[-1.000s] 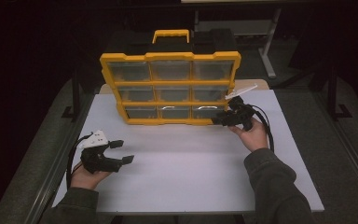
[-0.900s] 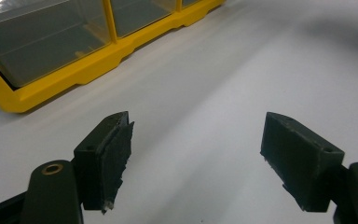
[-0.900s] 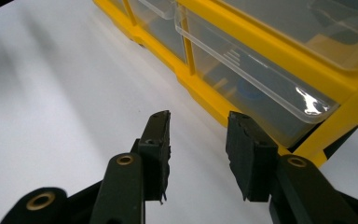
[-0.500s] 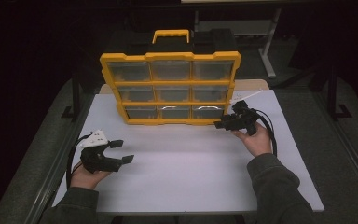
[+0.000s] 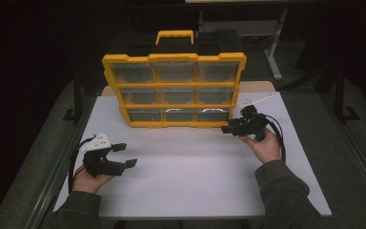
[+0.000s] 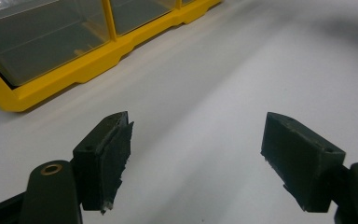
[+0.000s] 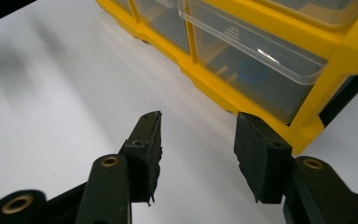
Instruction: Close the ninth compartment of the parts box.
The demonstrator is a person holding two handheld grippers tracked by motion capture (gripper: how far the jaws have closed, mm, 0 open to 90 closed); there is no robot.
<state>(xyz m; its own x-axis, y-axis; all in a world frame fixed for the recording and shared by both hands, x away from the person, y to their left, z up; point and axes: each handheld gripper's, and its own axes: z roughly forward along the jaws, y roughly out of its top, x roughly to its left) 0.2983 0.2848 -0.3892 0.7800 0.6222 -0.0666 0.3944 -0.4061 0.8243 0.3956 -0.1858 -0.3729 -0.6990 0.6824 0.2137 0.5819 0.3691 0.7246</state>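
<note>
A yellow organizer (image 5: 174,90) with clear drawers and a top handle stands upright at the back of the white table (image 5: 195,176). My right gripper (image 5: 228,128) lies just off its lower right corner and points left along its base. In the right gripper view the jaws (image 7: 198,149) have just been opening, with nothing between them; the bottom right drawer (image 7: 256,56) sticks out slightly, and a blue ring (image 7: 253,72) shows inside. My left gripper (image 5: 126,155) rests at the front left, open wide and empty, and sees the organizer's base (image 6: 51,84) farther off.
A thin white strip (image 5: 257,100) lies on the table behind the right hand. Dark floor and metal frame legs surround the table. Bare white surface stretches between the two hands and in front of the organizer.
The right hand has drawn back a little from the organizer's lower right corner, toward the person, and its jaws stand wider apart. The left hand and the organizer have stayed still.
</note>
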